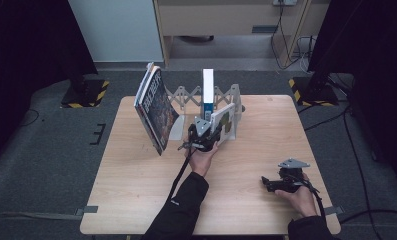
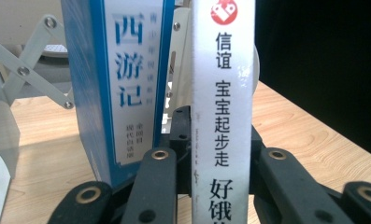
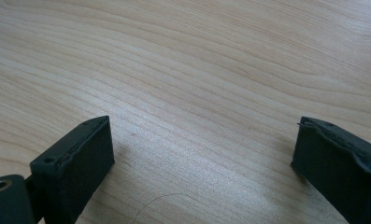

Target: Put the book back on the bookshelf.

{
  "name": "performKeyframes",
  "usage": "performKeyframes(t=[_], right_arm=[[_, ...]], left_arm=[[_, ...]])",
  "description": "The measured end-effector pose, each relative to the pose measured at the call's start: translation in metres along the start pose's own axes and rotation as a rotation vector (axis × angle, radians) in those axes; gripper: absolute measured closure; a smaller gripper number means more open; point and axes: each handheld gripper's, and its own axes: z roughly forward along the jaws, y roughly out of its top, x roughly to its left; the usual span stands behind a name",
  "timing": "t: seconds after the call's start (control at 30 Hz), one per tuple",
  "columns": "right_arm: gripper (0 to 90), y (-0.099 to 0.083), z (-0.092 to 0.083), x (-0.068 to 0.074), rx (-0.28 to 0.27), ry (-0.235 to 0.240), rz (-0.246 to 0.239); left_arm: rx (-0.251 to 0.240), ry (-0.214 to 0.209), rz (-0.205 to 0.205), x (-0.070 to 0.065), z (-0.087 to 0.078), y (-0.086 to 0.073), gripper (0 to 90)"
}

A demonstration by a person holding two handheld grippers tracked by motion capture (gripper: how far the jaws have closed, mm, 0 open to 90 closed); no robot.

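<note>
My left gripper (image 1: 204,136) is shut on a thin white book (image 1: 223,121), held upright by its spine at the right end of a folding book rack (image 1: 186,95). In the left gripper view that white spine (image 2: 223,93) with black characters stands between the two black jaws. Just to its left stands a blue-and-white book (image 2: 117,84), upright in the rack (image 1: 208,89). A large dark-covered book (image 1: 156,110) leans at the rack's left end. My right gripper (image 1: 275,184) rests low on the table at the right, open, with bare wood between its jaws (image 3: 204,140).
The wooden table (image 1: 136,190) has free room in front and to the left. The rack's grey scissor lattice (image 2: 29,70) shows behind the books. Black stands with yellow-striped bases (image 1: 86,92) flank the table's far corners on the grey floor.
</note>
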Motion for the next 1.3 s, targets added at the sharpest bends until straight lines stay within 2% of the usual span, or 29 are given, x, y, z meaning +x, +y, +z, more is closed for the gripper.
performKeyframes(t=[0.17, 0.37, 0.57, 0.83, 0.97, 1.1, 1.3], right_arm=[[5.2, 0.000, 0.000, 0.000, 0.000, 0.000, 0.000], [5.2, 0.000, 0.000, 0.000, 0.000, 0.000, 0.000], [5.2, 0.000, 0.000, 0.000, 0.000, 0.000, 0.000], [5.2, 0.000, 0.000, 0.000, 0.000, 0.000, 0.000], [5.2, 0.000, 0.000, 0.000, 0.000, 0.000, 0.000], [5.2, 0.000, 0.000, 0.000, 0.000, 0.000, 0.000], [5.2, 0.000, 0.000, 0.000, 0.000, 0.000, -0.001]], left_arm=[[0.007, 0.007, 0.007, -0.001, 0.005, -0.008, 74.1], [0.001, 0.012, 0.034, -0.006, 0.008, -0.017, 73.8], [0.052, 0.011, 0.037, -0.012, 0.010, -0.031, 73.2], [0.069, 0.029, 0.047, -0.016, 0.009, -0.044, 72.9], [0.094, 0.042, 0.058, -0.017, 0.009, -0.051, 72.6], [0.113, 0.058, 0.053, -0.017, 0.010, -0.061, 73.0], [0.102, 0.067, 0.048, -0.020, 0.013, -0.060, 73.2]])
